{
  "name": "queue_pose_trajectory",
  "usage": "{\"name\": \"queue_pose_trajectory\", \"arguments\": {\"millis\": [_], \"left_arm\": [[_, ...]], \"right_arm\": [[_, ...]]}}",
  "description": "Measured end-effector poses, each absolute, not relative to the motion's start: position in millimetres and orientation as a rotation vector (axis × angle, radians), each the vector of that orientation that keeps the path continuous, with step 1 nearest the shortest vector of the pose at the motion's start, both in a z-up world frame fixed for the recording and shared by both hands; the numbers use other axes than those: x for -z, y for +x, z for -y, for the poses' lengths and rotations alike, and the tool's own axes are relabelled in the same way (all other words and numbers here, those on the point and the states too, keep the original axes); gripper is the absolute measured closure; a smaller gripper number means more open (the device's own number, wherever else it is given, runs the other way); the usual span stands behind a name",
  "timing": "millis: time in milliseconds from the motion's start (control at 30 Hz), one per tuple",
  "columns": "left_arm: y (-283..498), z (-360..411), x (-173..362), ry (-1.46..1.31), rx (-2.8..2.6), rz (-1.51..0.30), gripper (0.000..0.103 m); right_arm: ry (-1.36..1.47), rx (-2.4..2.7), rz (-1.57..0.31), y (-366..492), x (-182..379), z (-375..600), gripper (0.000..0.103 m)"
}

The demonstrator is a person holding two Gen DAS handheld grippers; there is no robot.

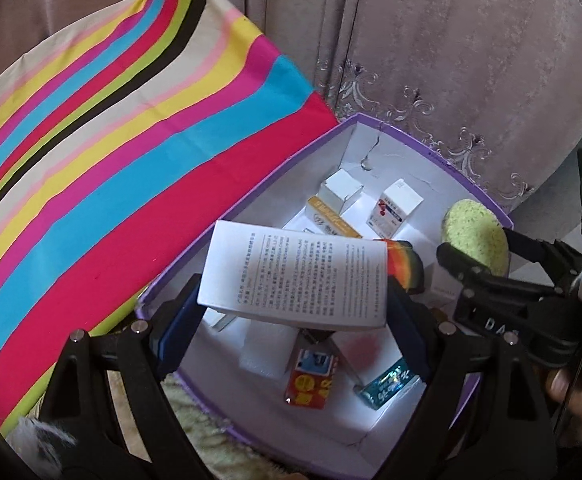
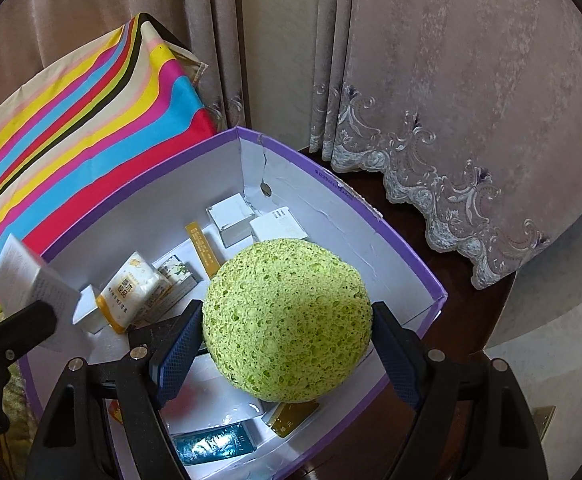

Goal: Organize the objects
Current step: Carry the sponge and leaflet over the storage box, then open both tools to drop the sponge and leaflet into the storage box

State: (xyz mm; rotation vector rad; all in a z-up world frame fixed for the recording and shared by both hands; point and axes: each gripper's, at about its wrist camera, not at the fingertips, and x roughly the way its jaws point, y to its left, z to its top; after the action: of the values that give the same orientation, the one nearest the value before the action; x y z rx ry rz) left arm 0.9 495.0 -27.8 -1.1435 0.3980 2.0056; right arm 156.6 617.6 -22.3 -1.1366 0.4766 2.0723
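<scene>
My left gripper [image 1: 293,300] is shut on a white carton with printed text [image 1: 295,276], held flat above the open purple-rimmed box [image 1: 431,152]. My right gripper [image 2: 287,332] is shut on a round green sponge [image 2: 287,320], with blue pads pressing both its sides, also above the box [image 2: 331,168]. In the left wrist view the sponge [image 1: 477,236] and the right gripper [image 1: 479,246] hover over the box's right rim. In the right wrist view the white carton [image 2: 31,280] sits at the left edge. Several small cartons lie inside the box.
A striped multicoloured cloth [image 1: 111,140] covers the surface left of the box. Pinkish curtains [image 1: 451,60] hang close behind. The box stands on a dark wooden table [image 2: 471,320]. Inside lie a red-yellow carton [image 1: 311,384], a teal carton [image 1: 387,388] and white cartons [image 2: 231,216].
</scene>
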Motion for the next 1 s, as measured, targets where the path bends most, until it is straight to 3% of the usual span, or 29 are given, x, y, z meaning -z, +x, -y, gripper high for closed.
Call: {"name": "queue_pose_trajectory", "arguments": {"millis": [700,1000], "left_arm": [[-2.9,-517.9,34.6,-1.167,-1.941,-0.346,0.012],[-4.3,-494.6,27.3,-1.172,-1.970,-0.301,0.011]], "right_arm": [[-1.139,-2.068,-0.544,159.1,30.1,-631.3,0.019],[-1.139,-2.076,-0.541,159.0,23.3,-618.1,0.018]]}}
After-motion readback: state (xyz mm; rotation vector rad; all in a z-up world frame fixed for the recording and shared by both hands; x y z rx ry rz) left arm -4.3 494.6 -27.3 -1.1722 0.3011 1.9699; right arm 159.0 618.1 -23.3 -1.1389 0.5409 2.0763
